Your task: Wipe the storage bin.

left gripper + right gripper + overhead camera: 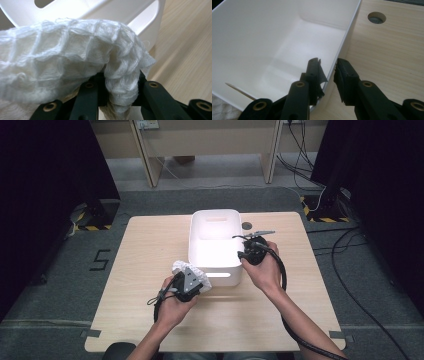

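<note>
High view: the only writing to read is a dark figure "5" [99, 259] marked on the grey floor left of the table [150, 320]; the white bin [215, 245] carries no label that can be made out. The bin stands at the middle of the light wooden tabletop, with a handle slot in its near wall and another in its far wall. A round hole [247, 225] in the tabletop lies just right of the bin's far corner. Beyond the table stand wooden furniture legs, and cables trail across the floor at right, near yellow-and-black striped tape.

The left gripper [186, 282] is just off the bin's near left corner, its jaws clamped tight on a white waffle-weave cloth [192, 272]. In the left gripper view the cloth [75, 57] bunches over and between the jaws, hiding most of the bin [140, 17] behind it.

The right gripper [250, 251] sits at the bin's right wall. In the right gripper view its jaws straddle that wall's rim [342, 50], one inside and one outside, parted with a gap showing, so they do not pinch it.
</note>
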### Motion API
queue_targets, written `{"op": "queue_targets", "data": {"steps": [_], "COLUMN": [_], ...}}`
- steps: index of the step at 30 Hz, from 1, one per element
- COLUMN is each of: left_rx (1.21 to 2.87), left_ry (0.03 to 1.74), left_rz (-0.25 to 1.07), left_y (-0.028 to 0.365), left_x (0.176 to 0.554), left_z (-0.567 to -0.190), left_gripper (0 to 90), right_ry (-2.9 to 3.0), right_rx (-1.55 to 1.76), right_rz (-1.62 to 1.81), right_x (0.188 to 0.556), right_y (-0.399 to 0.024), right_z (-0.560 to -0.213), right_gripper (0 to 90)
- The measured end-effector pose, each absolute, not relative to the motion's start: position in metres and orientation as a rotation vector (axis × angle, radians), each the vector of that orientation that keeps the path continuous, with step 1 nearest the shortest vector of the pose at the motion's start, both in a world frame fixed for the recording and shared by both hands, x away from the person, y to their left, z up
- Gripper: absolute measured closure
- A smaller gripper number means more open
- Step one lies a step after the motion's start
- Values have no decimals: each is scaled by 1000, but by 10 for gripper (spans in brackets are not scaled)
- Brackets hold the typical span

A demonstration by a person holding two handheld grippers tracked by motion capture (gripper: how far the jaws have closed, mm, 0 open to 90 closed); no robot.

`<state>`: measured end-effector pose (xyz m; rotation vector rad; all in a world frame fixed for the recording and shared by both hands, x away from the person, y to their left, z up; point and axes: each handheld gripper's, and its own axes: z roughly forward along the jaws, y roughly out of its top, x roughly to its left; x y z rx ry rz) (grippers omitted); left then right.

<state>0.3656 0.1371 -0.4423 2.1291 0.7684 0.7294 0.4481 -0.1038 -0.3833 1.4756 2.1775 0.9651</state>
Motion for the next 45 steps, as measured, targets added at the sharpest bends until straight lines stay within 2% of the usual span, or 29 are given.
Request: {"op": "queue_targets", "data": {"steps": [16,45], "left_rx": [2119,2225], "left_ry": [767,799], "left_rz": [738,703], "left_y": [135,128], "left_x": [367,378], "left_z": [-438,-478], "left_gripper": [739,739], "right_ry": [2185,2181], "right_rx": [1465,1466], "right_rz": [973,985], "right_x": [448,448], "right_y": [-102,-101], "right_z": [-383,-383], "right_gripper": [722,714]}}
